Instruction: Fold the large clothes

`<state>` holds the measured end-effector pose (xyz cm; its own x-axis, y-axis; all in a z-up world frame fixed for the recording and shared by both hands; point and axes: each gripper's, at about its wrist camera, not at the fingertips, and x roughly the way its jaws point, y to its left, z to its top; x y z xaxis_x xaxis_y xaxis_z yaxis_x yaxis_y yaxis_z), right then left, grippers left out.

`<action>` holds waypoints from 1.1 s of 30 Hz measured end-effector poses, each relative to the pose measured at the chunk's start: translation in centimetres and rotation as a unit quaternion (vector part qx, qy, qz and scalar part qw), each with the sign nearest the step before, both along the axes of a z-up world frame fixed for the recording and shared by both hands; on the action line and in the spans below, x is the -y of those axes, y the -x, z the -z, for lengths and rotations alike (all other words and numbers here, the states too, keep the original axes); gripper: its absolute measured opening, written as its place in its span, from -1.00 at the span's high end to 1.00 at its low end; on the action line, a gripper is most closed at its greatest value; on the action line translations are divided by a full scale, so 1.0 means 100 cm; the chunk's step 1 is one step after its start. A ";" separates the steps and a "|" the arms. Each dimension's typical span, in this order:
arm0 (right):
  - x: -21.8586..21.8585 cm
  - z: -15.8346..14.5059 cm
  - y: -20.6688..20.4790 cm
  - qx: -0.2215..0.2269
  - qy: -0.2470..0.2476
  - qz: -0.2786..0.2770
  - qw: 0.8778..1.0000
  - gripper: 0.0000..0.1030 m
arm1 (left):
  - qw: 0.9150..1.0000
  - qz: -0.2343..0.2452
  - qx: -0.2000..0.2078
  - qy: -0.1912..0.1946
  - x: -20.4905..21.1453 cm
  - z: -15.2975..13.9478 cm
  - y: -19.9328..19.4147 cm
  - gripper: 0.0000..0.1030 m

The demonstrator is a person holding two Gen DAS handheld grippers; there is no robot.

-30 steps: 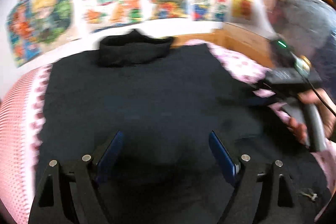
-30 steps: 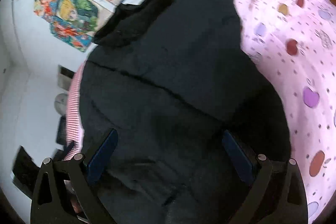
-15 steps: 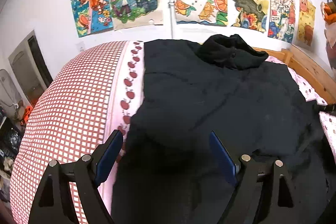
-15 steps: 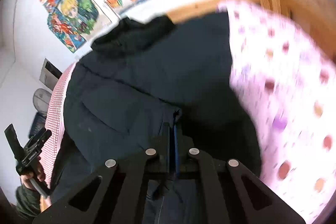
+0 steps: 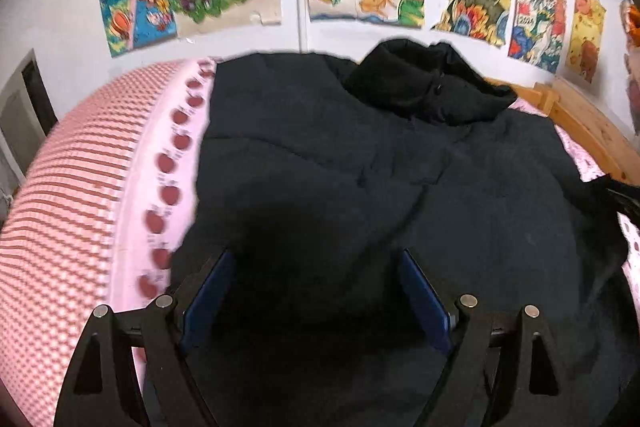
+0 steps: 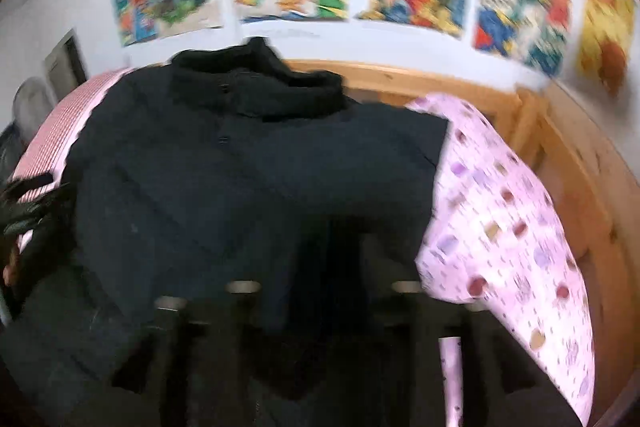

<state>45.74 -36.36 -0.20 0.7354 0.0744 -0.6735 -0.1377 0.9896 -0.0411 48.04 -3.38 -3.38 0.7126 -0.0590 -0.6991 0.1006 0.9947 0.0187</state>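
Left hand-held gripper [image 5: 316,295] lower over jacket [image 5: 360,167]

A big, puffy black jacket [image 5: 360,187] lies spread out flat on the bed, front side up. It covers most of the bed from side to side. Its thick black collar [image 5: 432,95] is bunched up in a soft heap at the far end, close to the wall. A zip line runs down from the collar along the middle of the front. The cloth has soft stitched lines and a few gentle wrinkles. In the right wrist view, the jacket [image 6: 248,187] looks blurry, and its near edge is too dark to make out.
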 end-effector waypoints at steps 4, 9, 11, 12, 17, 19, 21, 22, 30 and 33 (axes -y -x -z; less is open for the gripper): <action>-0.018 0.000 -0.005 -0.008 0.000 -0.019 1.000 -0.28 | 1.000 -0.016 -0.016 0.018 -0.003 0.021 -0.007 -0.75; -0.030 0.032 -0.018 -0.057 0.080 0.010 0.995 -0.28 | 0.997 -0.027 -0.015 0.070 -0.021 0.043 -0.002 -0.94; -0.031 0.049 -0.026 -0.085 0.123 0.028 0.988 -0.38 | 0.997 -0.027 -0.015 0.071 -0.022 0.048 -0.003 -0.98; -0.028 0.055 -0.028 -0.091 0.120 0.032 0.988 -0.45 | 0.997 -0.026 -0.015 0.069 -0.020 0.051 -0.003 -0.98; -0.020 0.066 -0.036 -0.107 0.089 0.045 0.989 -0.56 | 0.998 -0.028 0.002 0.054 -0.016 0.061 -0.003 -0.99; -0.021 0.071 -0.037 -0.107 0.089 0.045 0.989 -0.60 | 0.998 -0.028 0.009 0.059 -0.018 0.064 -0.002 -0.99; -0.020 0.075 -0.035 -0.103 0.078 0.051 0.990 -0.62 | 0.998 -0.029 0.018 0.057 -0.018 0.067 0.002 -1.00; -0.021 0.075 -0.035 -0.101 0.077 0.050 0.991 -0.63 | 0.998 -0.028 0.020 0.055 -0.017 0.068 0.002 -1.00; -0.015 0.071 -0.026 -0.106 0.046 0.042 0.992 -0.66 | 0.997 -0.025 0.024 0.068 -0.026 0.070 0.003 -1.00; -0.012 0.066 -0.023 -0.114 0.038 0.032 0.992 -0.67 | 0.997 -0.024 0.022 0.074 -0.029 0.067 0.006 -1.00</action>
